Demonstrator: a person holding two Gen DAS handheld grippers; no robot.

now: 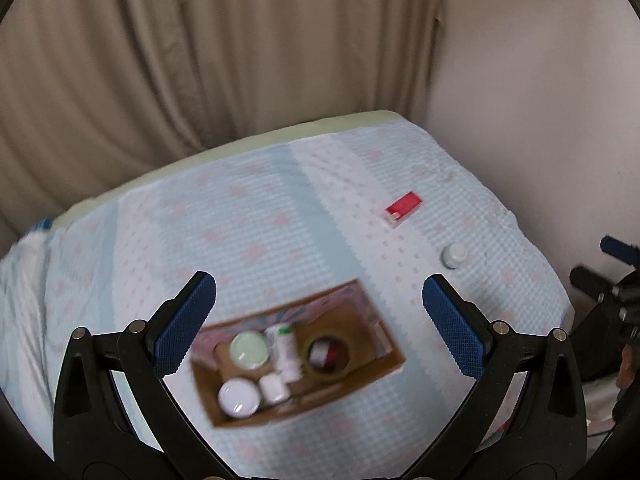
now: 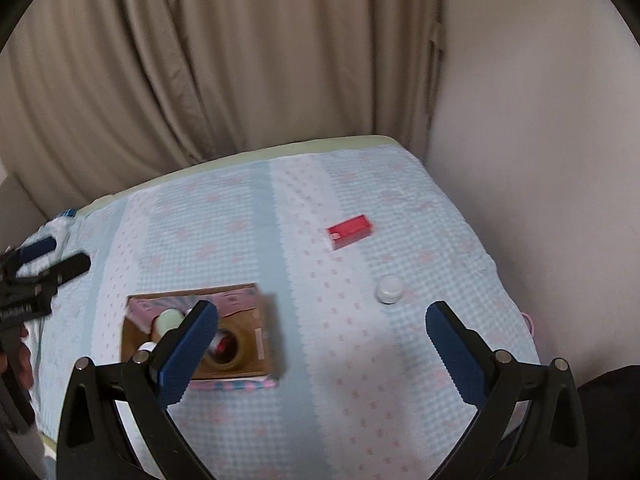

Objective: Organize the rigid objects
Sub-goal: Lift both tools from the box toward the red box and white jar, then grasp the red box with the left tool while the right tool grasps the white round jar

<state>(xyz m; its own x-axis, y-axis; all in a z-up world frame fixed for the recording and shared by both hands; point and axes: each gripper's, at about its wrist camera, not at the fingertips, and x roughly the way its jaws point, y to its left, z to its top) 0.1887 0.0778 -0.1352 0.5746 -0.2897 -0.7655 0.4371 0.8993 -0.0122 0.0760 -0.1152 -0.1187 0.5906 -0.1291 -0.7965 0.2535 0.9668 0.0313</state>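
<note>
A brown cardboard box (image 1: 384, 364) lies on the blue-and-pink cloth and holds a green-lidded jar (image 1: 249, 350), a white-lidded jar (image 1: 238, 397), a small white bottle (image 1: 273, 388), a white tube (image 1: 286, 350) and a tape roll (image 1: 328, 354). A red box (image 1: 403, 209) and a small white bottle (image 1: 454, 255) lie on the cloth to the right. My left gripper (image 1: 319, 312) is open and empty above the cardboard box. My right gripper (image 2: 322, 338) is open and empty, between the cardboard box (image 2: 267, 360) and the white bottle (image 2: 389, 289); the red box (image 2: 350, 232) lies beyond.
The cloth-covered table (image 2: 248, 208) backs onto a beige curtain (image 2: 224, 60) and a plain wall (image 2: 540, 120) at the right. The other gripper shows at the right edge of the left wrist view (image 1: 616, 280) and at the left edge of the right wrist view (image 2: 36, 276).
</note>
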